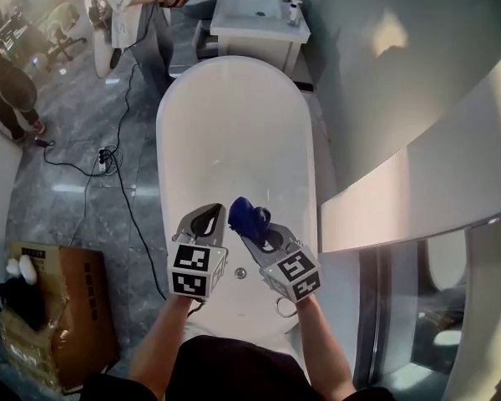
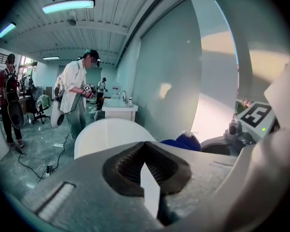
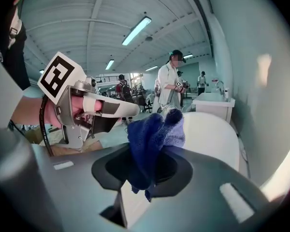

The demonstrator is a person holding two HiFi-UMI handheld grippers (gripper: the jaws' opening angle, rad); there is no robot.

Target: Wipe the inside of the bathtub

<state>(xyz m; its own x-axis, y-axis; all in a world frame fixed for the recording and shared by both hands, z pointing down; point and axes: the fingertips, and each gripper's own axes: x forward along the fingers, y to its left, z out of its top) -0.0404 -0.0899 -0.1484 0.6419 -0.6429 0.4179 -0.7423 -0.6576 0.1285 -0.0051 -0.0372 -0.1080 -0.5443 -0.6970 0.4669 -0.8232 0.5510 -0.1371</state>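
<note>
Right tool [image 3: 150, 168] pinches blue cloth [image 3: 153, 135] above bathtub [image 1: 234, 128].

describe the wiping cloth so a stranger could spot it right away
Find the long white oval bathtub. Over its near end, the right hand-held gripper clamps a bunched dark blue cloth, the only blue thing against all that white.

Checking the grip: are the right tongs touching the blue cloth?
Touching: right gripper view shows the right tongs clamped on the bunched blue cloth.
</note>
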